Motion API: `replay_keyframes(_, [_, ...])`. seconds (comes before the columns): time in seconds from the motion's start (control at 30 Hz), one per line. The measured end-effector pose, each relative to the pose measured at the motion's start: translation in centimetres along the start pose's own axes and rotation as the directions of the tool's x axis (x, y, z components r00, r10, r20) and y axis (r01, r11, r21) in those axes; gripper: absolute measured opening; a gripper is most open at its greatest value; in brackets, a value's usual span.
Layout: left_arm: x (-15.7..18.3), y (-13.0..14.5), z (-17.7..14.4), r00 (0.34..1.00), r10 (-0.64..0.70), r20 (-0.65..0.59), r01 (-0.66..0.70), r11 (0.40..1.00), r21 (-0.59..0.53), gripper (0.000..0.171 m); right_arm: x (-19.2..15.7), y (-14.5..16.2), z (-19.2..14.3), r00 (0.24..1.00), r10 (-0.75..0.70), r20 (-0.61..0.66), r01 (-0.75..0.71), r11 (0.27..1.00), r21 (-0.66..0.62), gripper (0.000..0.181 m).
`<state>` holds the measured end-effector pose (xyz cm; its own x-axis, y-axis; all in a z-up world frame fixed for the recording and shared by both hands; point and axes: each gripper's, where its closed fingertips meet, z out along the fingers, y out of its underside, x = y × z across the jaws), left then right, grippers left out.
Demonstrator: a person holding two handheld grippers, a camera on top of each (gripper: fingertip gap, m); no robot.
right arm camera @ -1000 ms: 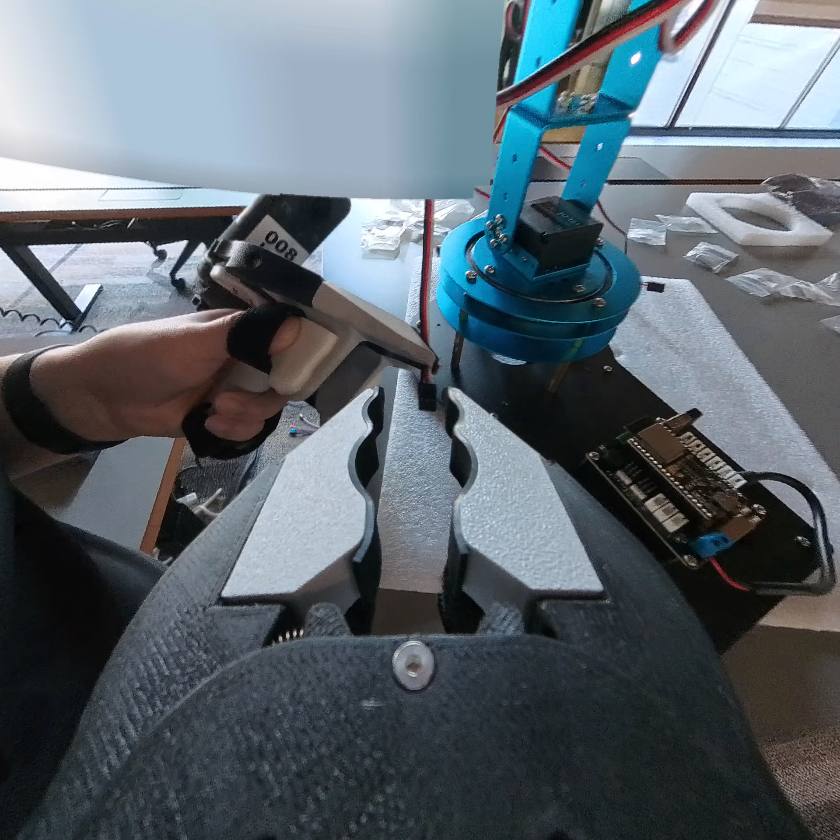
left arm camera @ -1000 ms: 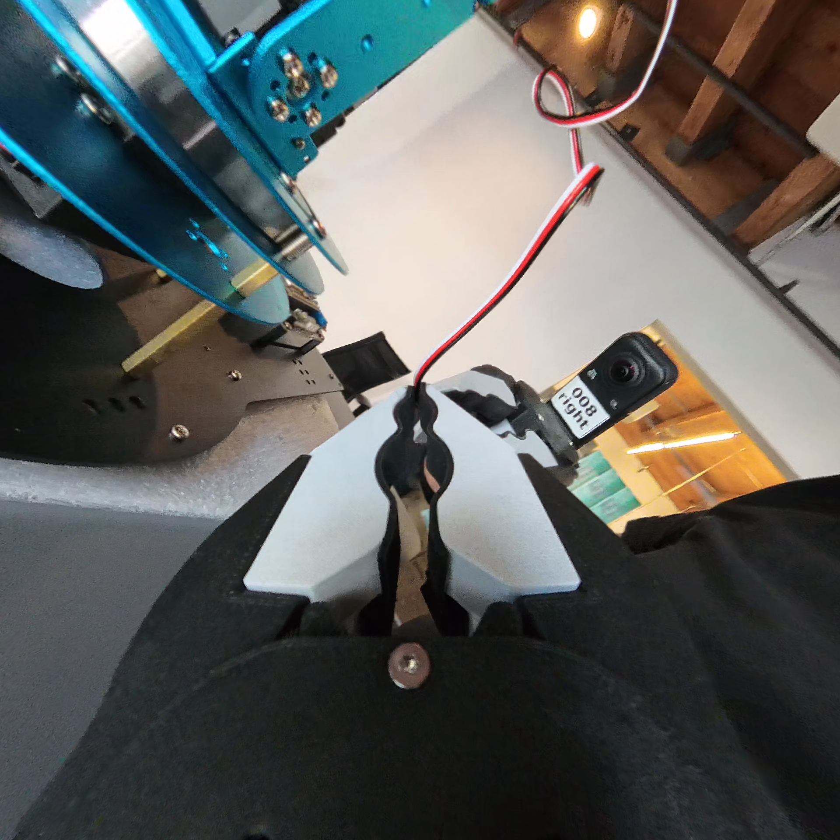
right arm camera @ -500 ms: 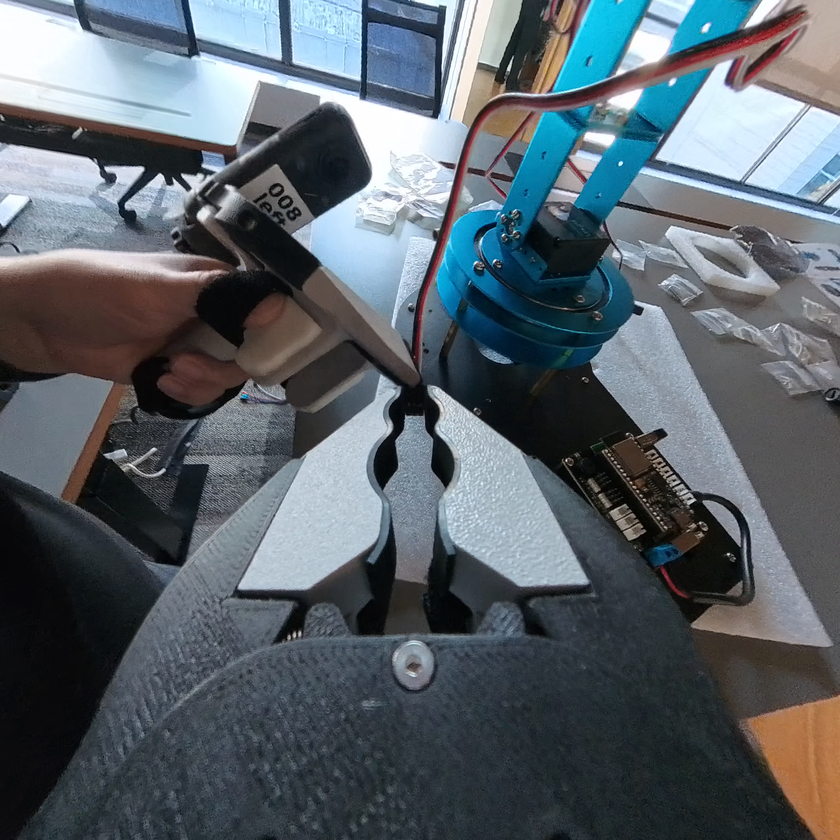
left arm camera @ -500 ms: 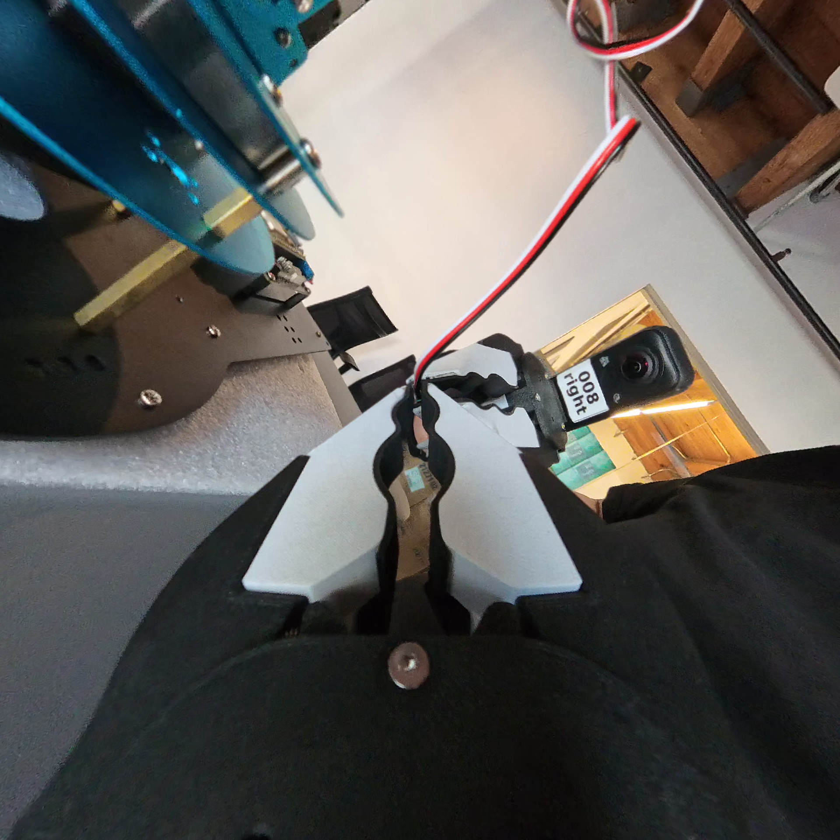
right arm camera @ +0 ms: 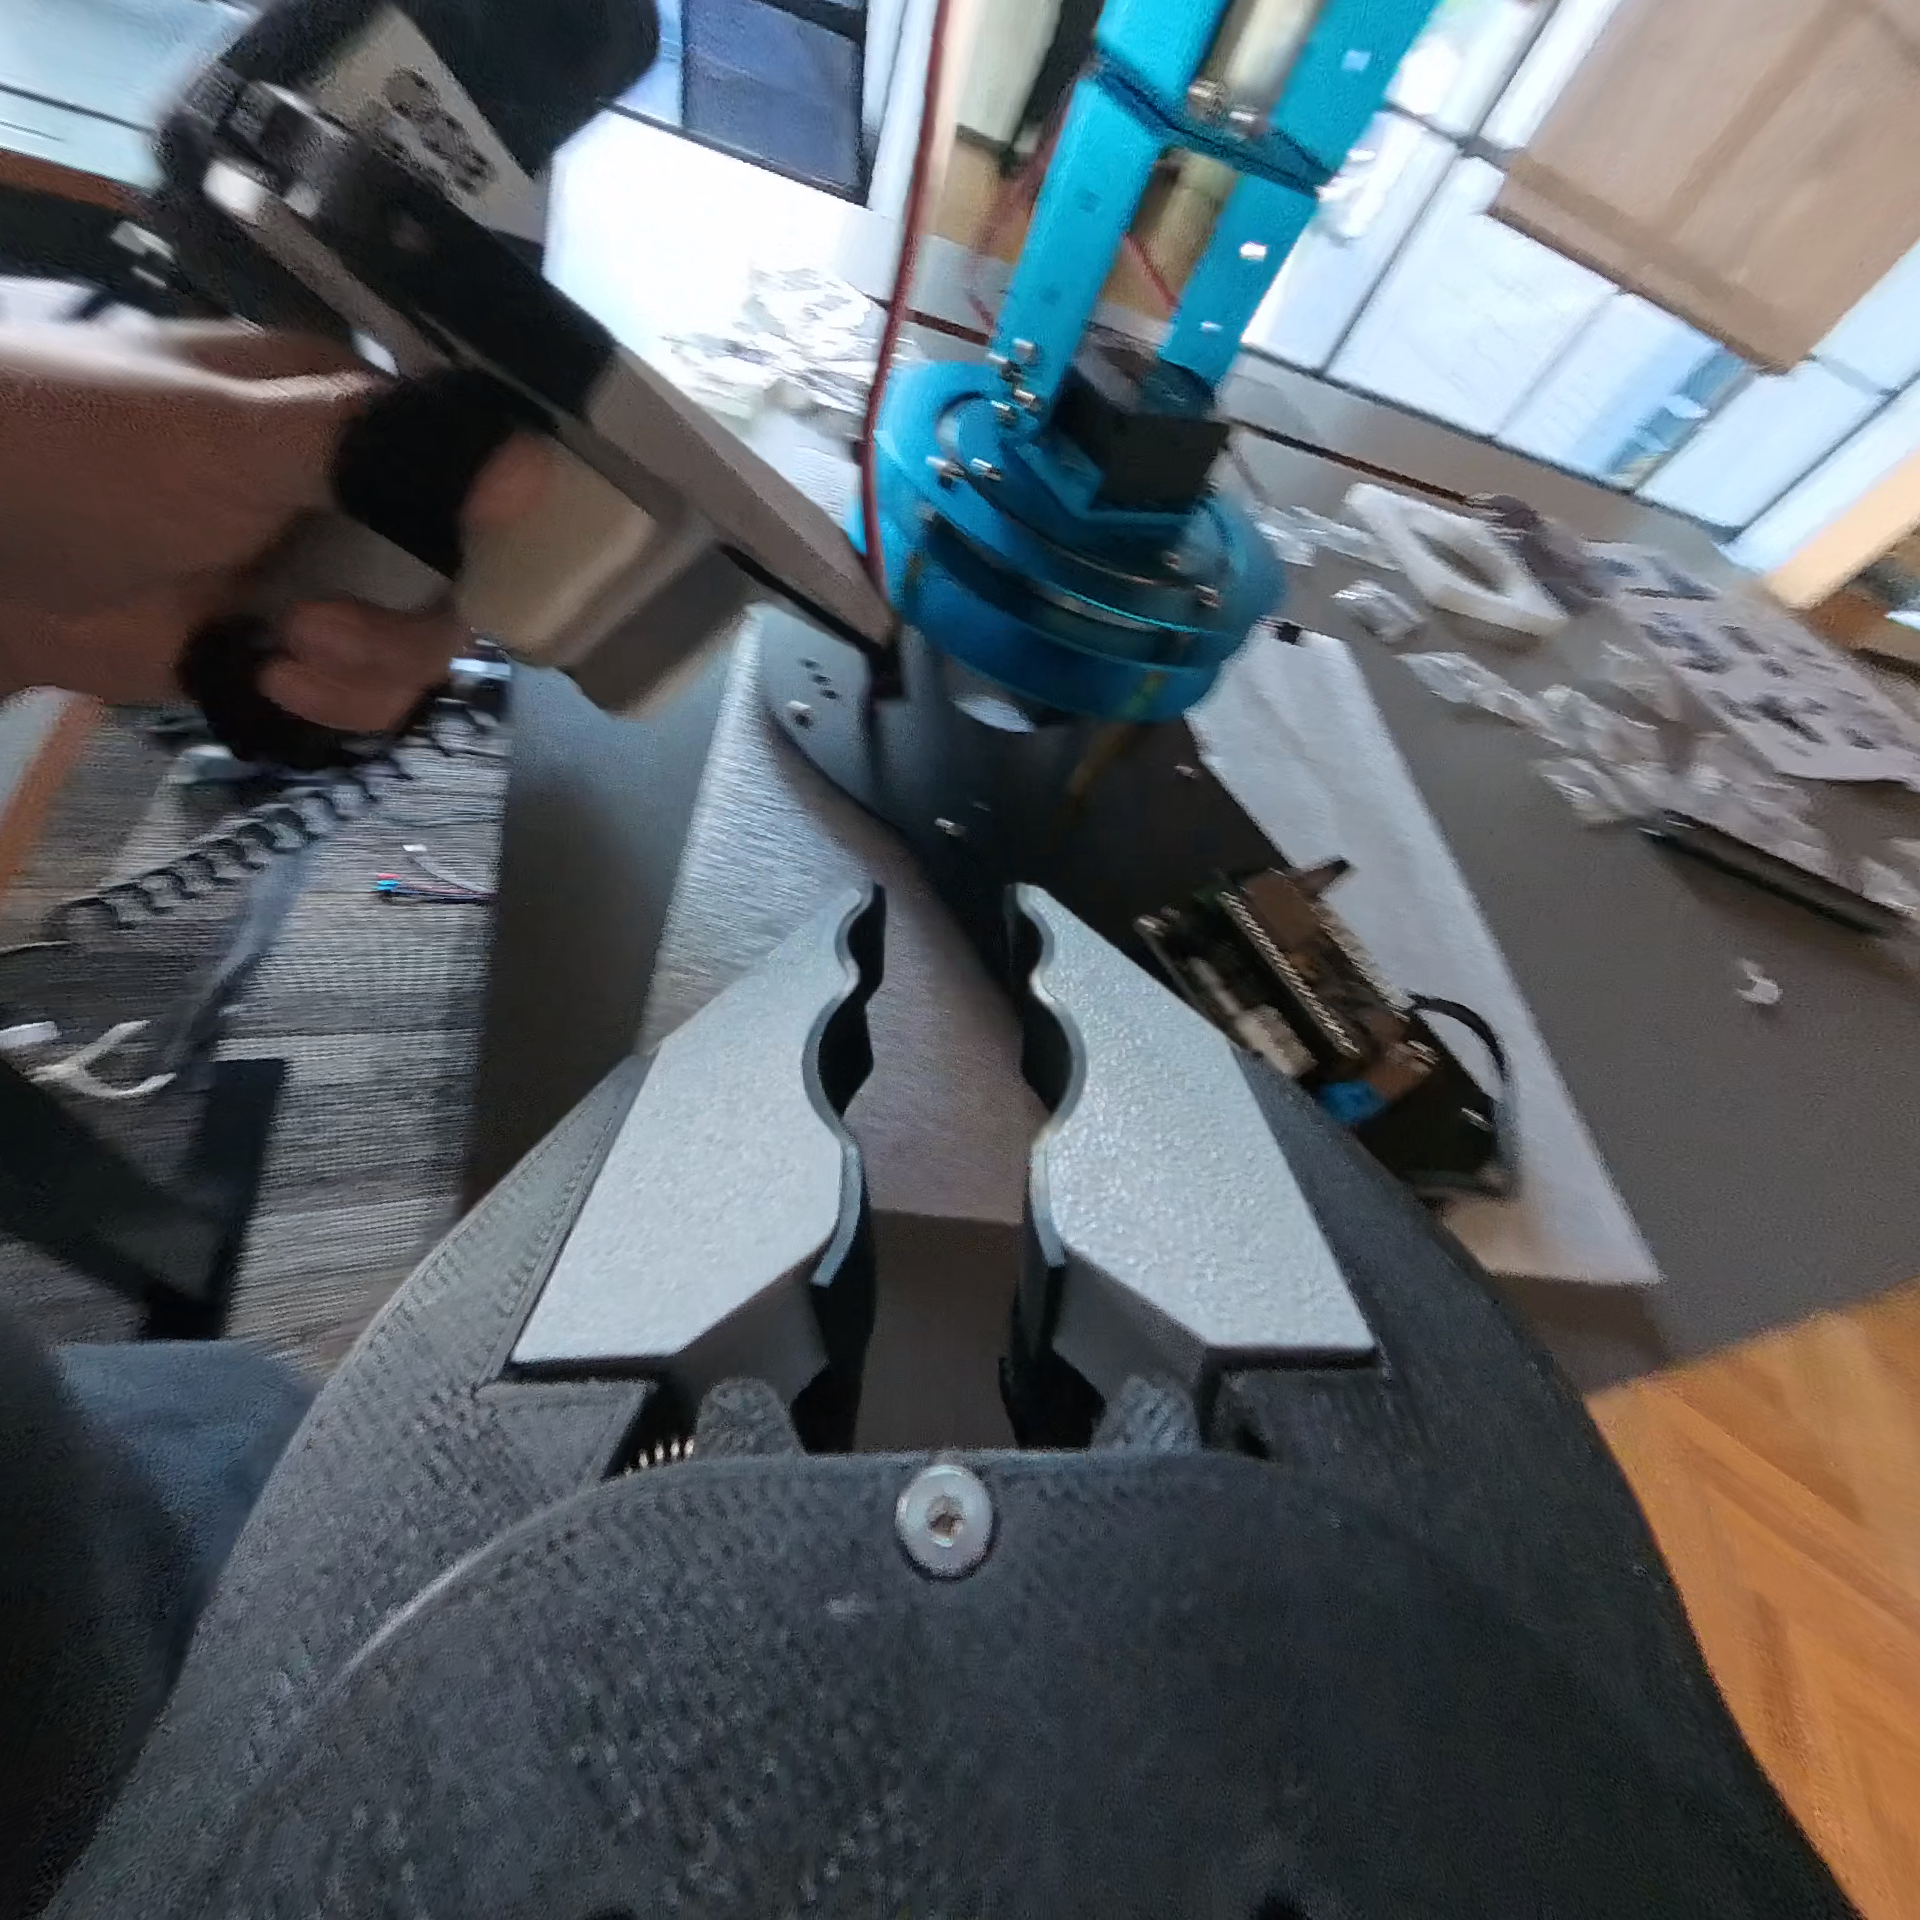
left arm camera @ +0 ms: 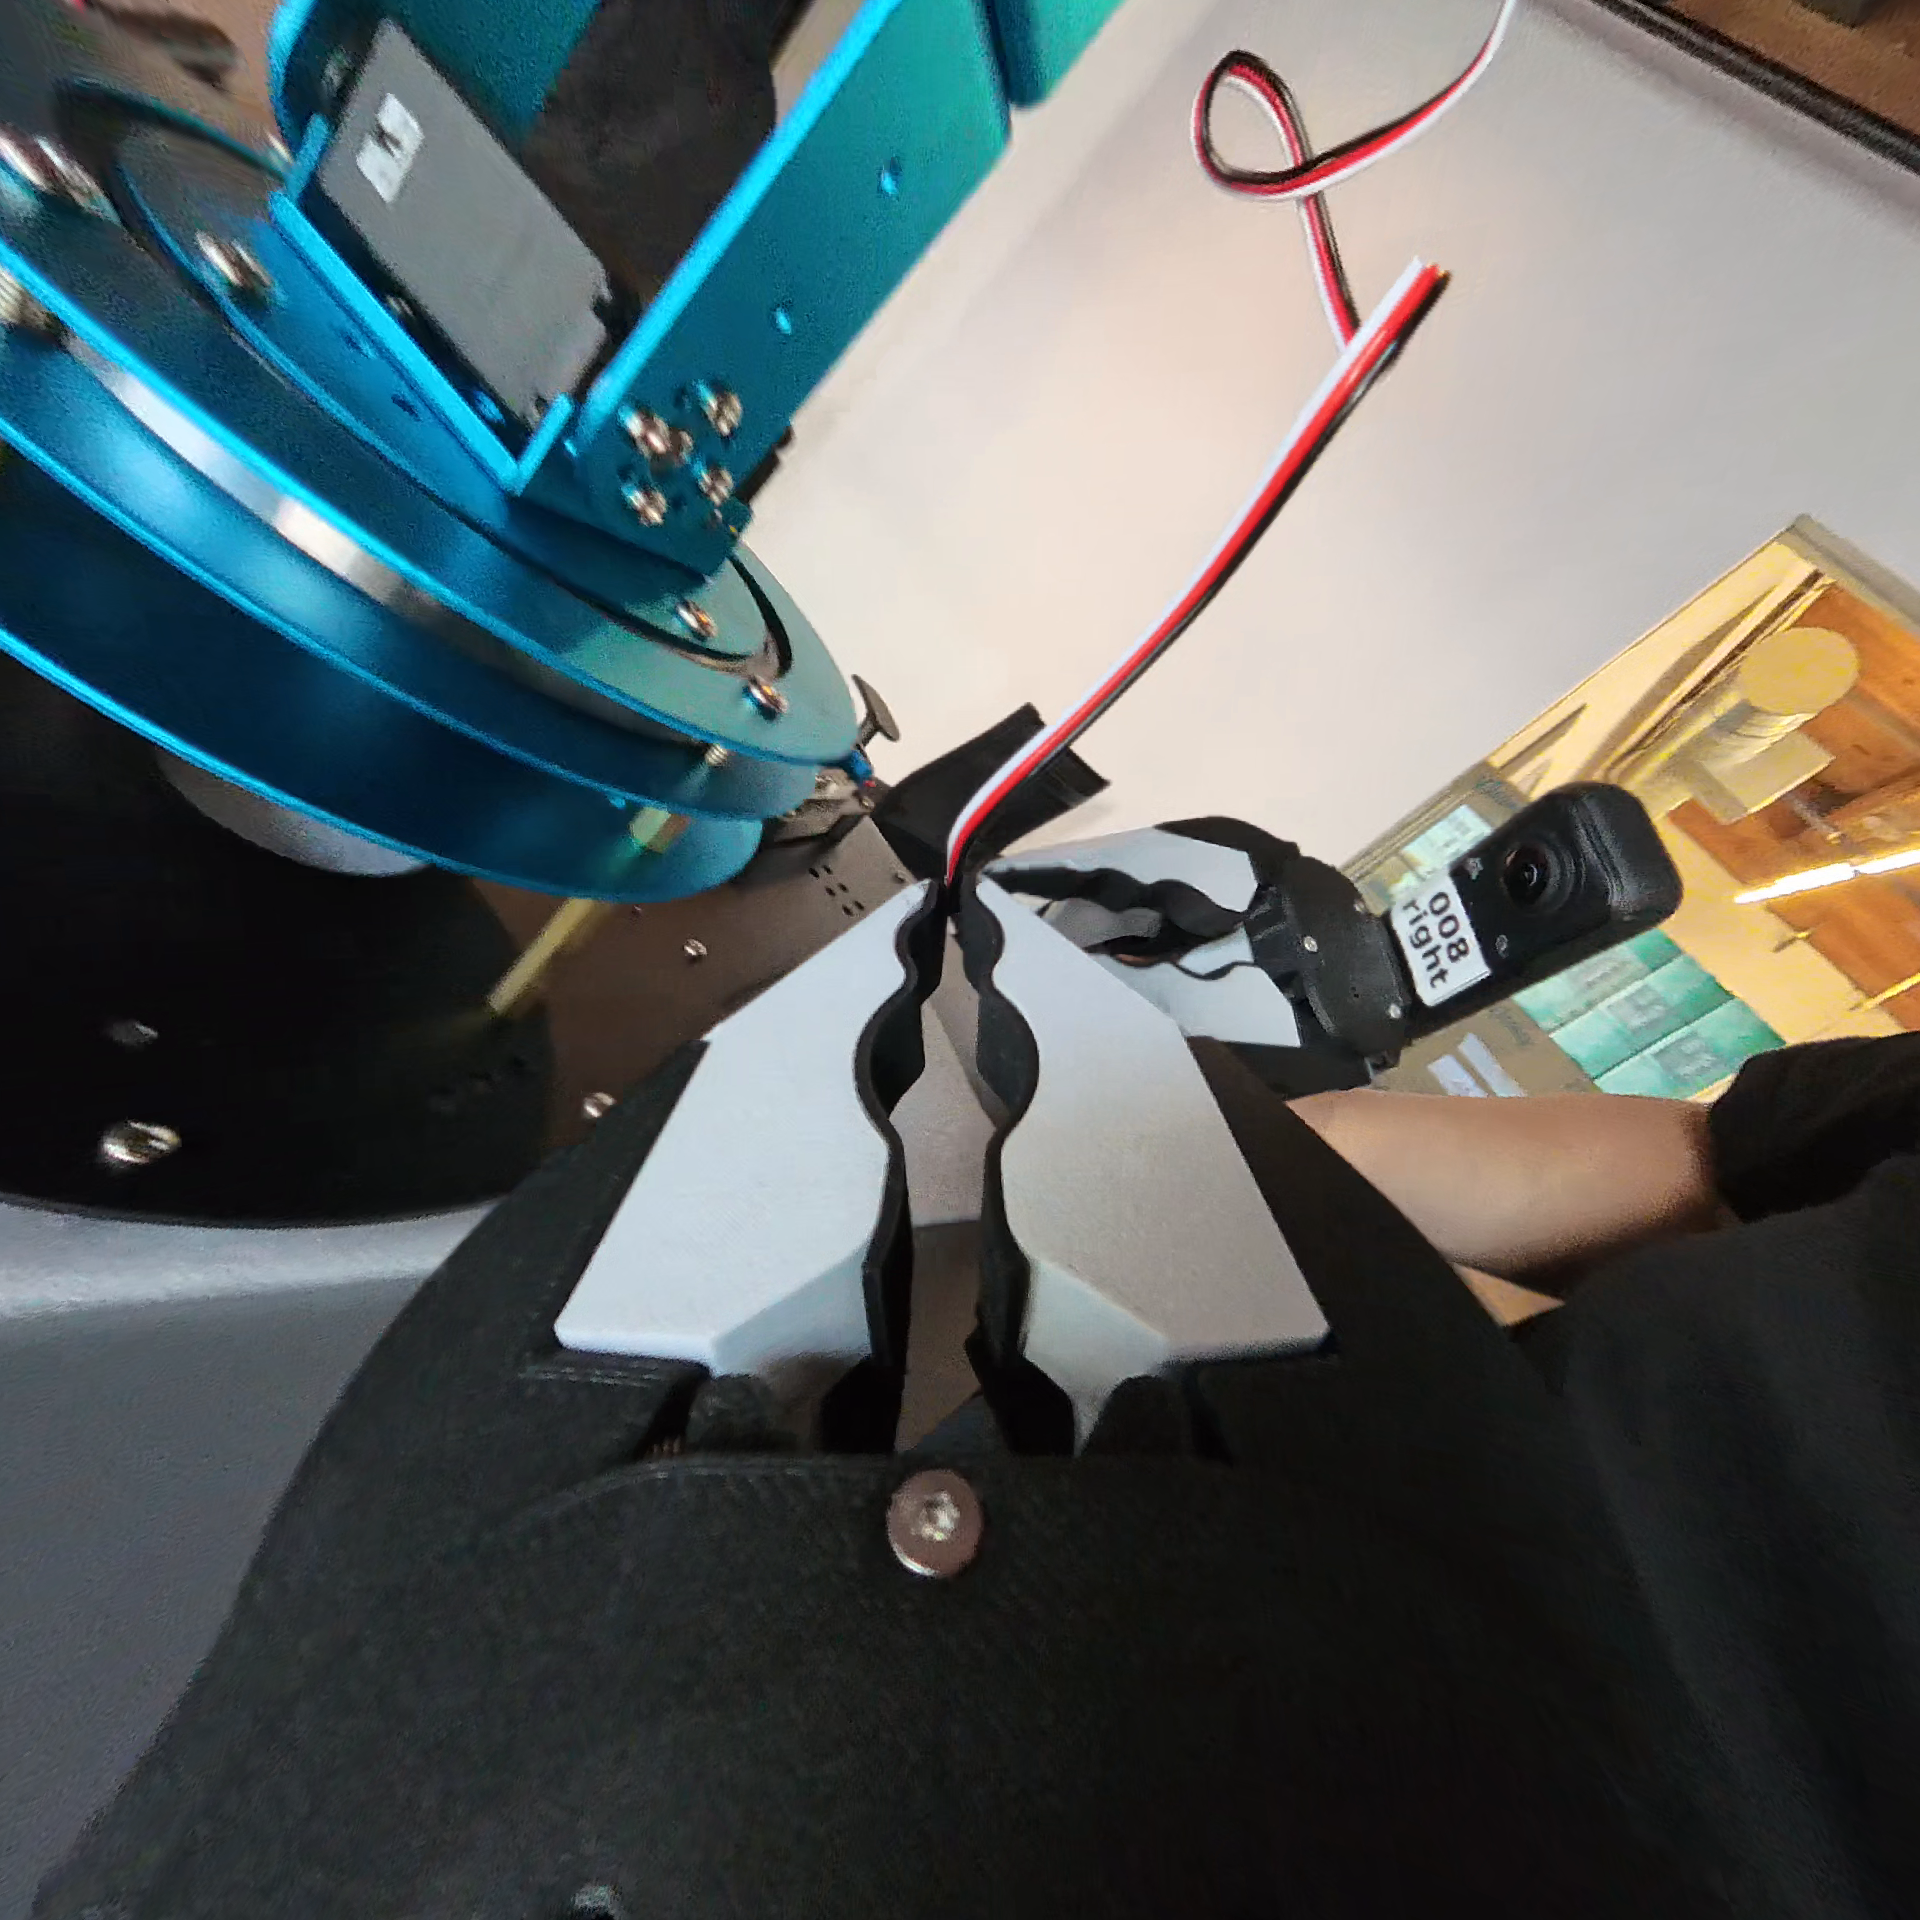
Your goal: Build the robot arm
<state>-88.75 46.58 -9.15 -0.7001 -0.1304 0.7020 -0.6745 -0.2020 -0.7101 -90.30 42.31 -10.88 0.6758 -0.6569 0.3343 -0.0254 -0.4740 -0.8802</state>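
Observation:
My left gripper [left arm camera: 951,899] is shut on the end of a red, white and black servo cable [left arm camera: 1143,686], which loops upward from the tips. A blue metal robot arm on a round turntable base [left arm camera: 364,582] stands close by to the left. In the right wrist view a hand holds the left gripper [right arm camera: 883,649], its tip pinching the cable [right arm camera: 883,416] beside the blue base [right arm camera: 1070,582]. My right gripper [right arm camera: 948,904] is open and empty, a short way back from that tip, above the black base plate [right arm camera: 935,769].
A circuit board [right arm camera: 1299,987] with a black wire loop sits on the base plate at right. White foam sheet [right arm camera: 1351,831] lies under the plate. Small plastic bags [right arm camera: 1621,727] and a white foam frame [right arm camera: 1455,561] lie scattered far right. The right gripper's camera [left arm camera: 1558,883] faces the left one. Some 6 cm of space lies between my two pairs of fingers.
The right gripper, closed at the cable end half a second ago, has opened and drawn back. The left gripper has carried the cable end closer to the blue base.

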Motion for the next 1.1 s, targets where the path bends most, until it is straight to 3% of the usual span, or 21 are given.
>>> replay_keyframes(0.17, [-0.6, -0.5, -0.2, 0.999, 0.009, -0.037, -0.009, 1.000, -0.009, 0.001, 3.2, 1.8, -0.1, 0.980, -0.103, -0.172, 0.092, 0.993, -0.068, 0.023])
replay_keyframes(0.47, [-1.4, -0.6, -1.1, 0.998, -0.002, -0.060, 0.005, 0.999, 0.038, 0.001, 3.4, 3.5, 1.1, 0.970, -0.135, -0.201, 0.104, 0.982, -0.158, 0.024])
replay_keyframes(0.97, [-1.3, -0.7, -1.1, 1.000, -0.005, -0.026, 0.007, 0.998, 0.060, 0.001, 3.1, 3.6, 1.9, 0.975, -0.098, -0.197, 0.074, 0.989, -0.129, 0.019])
replay_keyframes(1.1, [-1.6, -0.7, -1.1, 1.000, -0.016, -0.001, 0.016, 0.997, 0.069, 0.001, 2.5, 3.6, 2.1, 0.973, -0.150, -0.177, 0.128, 0.983, -0.133, 0.016])
